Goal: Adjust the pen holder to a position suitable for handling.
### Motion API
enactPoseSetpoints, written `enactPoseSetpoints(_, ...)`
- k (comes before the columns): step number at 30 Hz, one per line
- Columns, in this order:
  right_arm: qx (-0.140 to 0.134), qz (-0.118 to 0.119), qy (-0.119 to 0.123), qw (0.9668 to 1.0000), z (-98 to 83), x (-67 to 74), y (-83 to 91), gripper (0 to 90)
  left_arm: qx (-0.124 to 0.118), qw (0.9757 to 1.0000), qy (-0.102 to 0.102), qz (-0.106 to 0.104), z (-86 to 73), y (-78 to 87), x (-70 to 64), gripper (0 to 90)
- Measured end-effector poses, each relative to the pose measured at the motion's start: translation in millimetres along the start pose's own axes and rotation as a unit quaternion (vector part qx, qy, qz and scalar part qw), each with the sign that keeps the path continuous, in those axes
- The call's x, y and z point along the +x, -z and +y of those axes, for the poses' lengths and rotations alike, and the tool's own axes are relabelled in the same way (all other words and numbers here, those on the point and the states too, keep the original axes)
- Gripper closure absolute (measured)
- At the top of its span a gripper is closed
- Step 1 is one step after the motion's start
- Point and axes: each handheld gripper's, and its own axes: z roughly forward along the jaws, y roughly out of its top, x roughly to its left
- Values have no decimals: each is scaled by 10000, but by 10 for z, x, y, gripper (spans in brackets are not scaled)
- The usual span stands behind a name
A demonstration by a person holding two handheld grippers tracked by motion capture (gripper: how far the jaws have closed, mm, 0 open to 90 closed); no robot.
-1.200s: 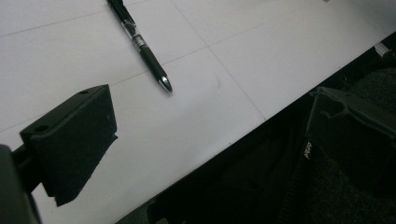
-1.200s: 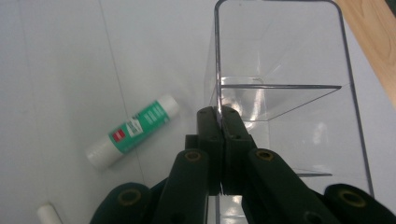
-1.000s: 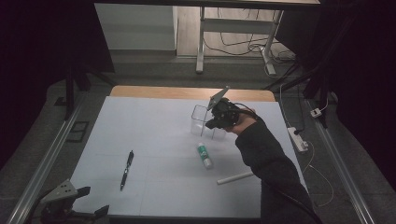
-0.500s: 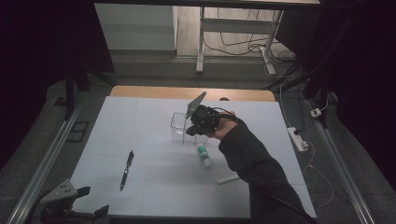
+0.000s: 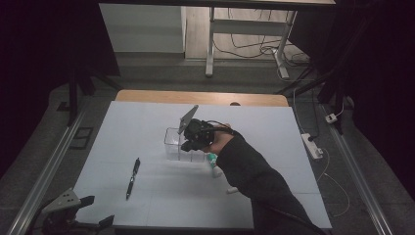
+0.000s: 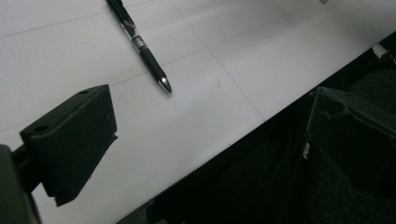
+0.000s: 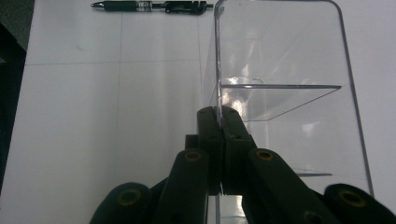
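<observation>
The clear plastic box (image 7: 285,93), a see-through organiser with thin dividers inside, stands on the white table (image 5: 122,122), and one of its side walls is pinched between the jaws of the right gripper (image 7: 218,116), which are pressed together on the thin rim. In the high view the right gripper (image 5: 192,142) sits over the box (image 5: 176,147) near the middle of the tabletop. Just behind that gripper, towards the person's sleeve, lies a small green-capped tube (image 5: 213,159). Ahead of its jaws, beyond the box, a black pen (image 7: 149,6) lies flat on the surface. The left gripper (image 6: 187,140) rests at the near table edge, its jaws spread wide with nothing between them, the pen (image 6: 140,44) just in front of it
</observation>
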Motion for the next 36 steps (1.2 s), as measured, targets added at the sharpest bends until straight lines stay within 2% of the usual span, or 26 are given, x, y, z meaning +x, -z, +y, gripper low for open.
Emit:
enactPoseSetpoints(6,157,80,-52,9998,-1,31,-93,889,-7,10000,9,-9,0,0,2,19)
enactPoseSetpoints(7,45,71,-98,9999,-11,41,-127,889,-4,10000,8,-8,0,-1,2,19)
enactPoseSetpoints(10,225,112,11,9997,-11,45,-165,888,-6,10000,9,-2,-1,1,2,19)
enactPoseSetpoints(20,209,262,96,9994,-31,63,-253,888,-13,10000,13,7,-6,5,-1,19)
enactPoseSetpoints(21,278,259,134,9992,-33,60,-255,888,-15,10000,14,4,-6,5,-2,19)
enactPoseSetpoints(23,232,349,138,9990,-54,52,-278,887,-12,10000,11,5,-6,5,-2,19)
enactPoseSetpoints(27,155,331,177,9992,-76,45,-278,883,-9,10000,11,4,-5,4,-1,19)
enactPoseSetpoints(28,47,307,119,9994,-85,60,-293,881,-9,10000,9,6,-5,4,-2,19)
enactPoseSetpoints(29,131,274,139,9994,-85,64,-280,878,-10,10000,11,5,-6,4,-2,19)
enactPoseSetpoints(31,117,267,86,9995,-92,67,-279,877,-12,10000,14,6,-7,4,-2,19)
enactPoseSetpoints(32,78,261,-32,9996,-101,77,-279,875,-11,10000,13,7,-7,5,-3,19)
enactPoseSetpoints(36,60,219,-12,9997,-106,83,-281,874,-5,10000,7,15,-5,4,-4,19)
